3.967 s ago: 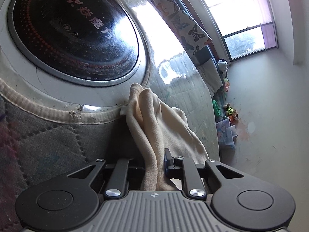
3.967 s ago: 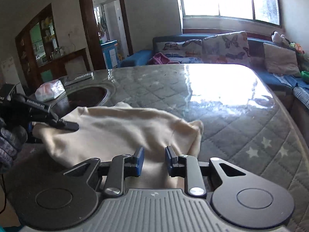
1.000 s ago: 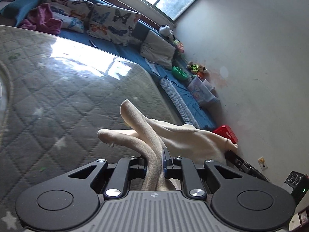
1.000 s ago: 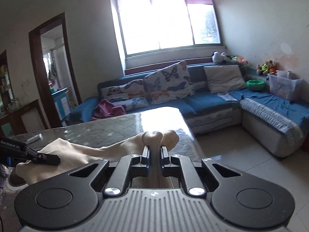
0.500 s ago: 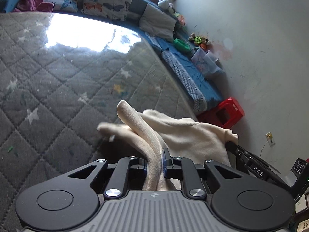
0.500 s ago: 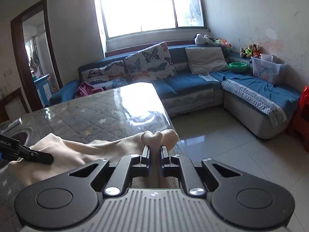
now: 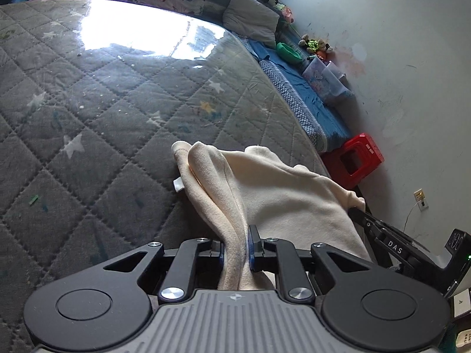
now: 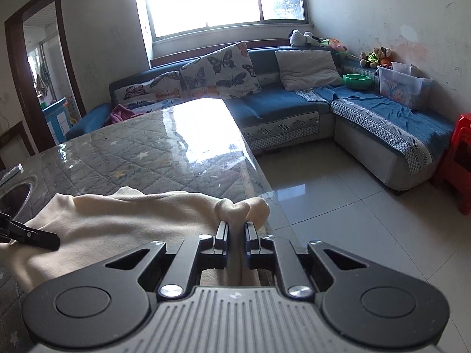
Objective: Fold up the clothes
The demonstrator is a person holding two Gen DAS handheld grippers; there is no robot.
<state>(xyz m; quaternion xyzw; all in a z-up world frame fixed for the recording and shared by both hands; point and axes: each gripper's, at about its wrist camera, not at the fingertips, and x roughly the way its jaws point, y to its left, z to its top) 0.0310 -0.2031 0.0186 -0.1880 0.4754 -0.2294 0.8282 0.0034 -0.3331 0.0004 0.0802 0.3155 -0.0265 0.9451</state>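
A cream garment [image 7: 273, 194] is stretched between my two grippers over the near right corner of the quilted grey table [image 7: 103, 111]. My left gripper [image 7: 237, 250] is shut on one bunched edge of it. My right gripper [image 8: 237, 235] is shut on the other edge, and the cloth [image 8: 132, 217] spreads left from it towards the left gripper [image 8: 26, 235]. The right gripper also shows in the left wrist view [image 7: 382, 235] at the garment's far end. The garment's lower part is hidden behind the gripper bodies.
The table has a glossy cover and a round dark inset [image 8: 14, 197] at its left. A blue corner sofa [image 8: 294, 108] with butterfly cushions runs behind and to the right. A red stool [image 7: 353, 158] stands on the tiled floor [image 8: 353, 206] by the wall.
Both grippers have come down lower towards the table with the garment still held. The left wrist view now looks more steeply down at the table top.
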